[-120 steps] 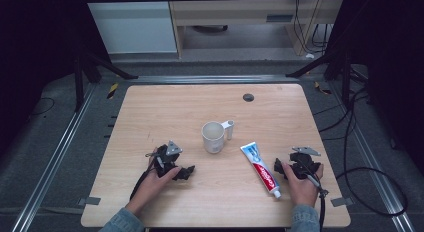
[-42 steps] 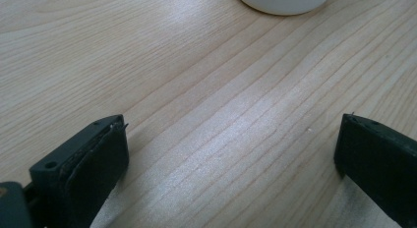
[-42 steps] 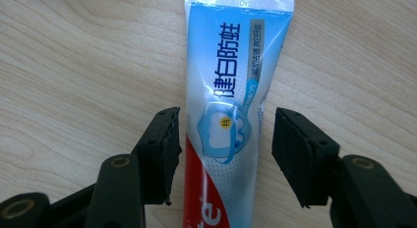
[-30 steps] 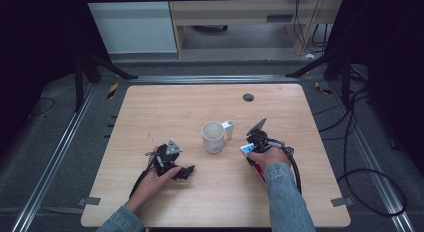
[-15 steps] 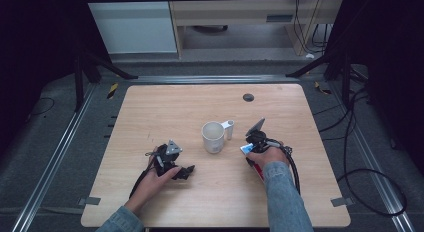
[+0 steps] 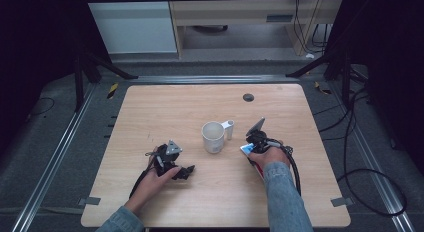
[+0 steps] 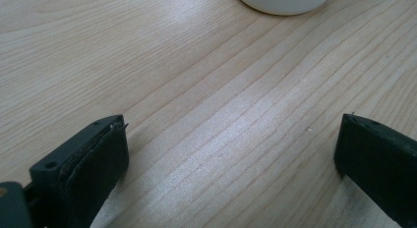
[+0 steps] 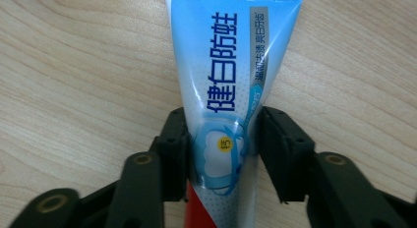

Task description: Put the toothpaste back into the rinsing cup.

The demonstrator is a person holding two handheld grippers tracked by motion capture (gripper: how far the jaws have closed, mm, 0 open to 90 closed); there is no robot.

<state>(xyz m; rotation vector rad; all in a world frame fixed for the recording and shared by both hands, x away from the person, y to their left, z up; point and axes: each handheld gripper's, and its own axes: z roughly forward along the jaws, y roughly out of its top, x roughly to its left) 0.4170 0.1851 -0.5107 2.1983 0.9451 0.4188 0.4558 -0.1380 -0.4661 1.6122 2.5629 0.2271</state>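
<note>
While the right claw has just been closing, it pinches a blue-white, red-ended toothpaste tube.

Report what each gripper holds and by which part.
The right gripper clamps the toothpaste tube across its middle, jaws just closing; the left gripper holds nothing.

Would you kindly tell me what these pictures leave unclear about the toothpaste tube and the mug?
- Toothpaste tube: the cap end runs off the bottom of the right gripper view; in the high view the right hand covers most of it.
- Mug: cut by the left gripper view's top edge; contents unreadable from above.
</note>
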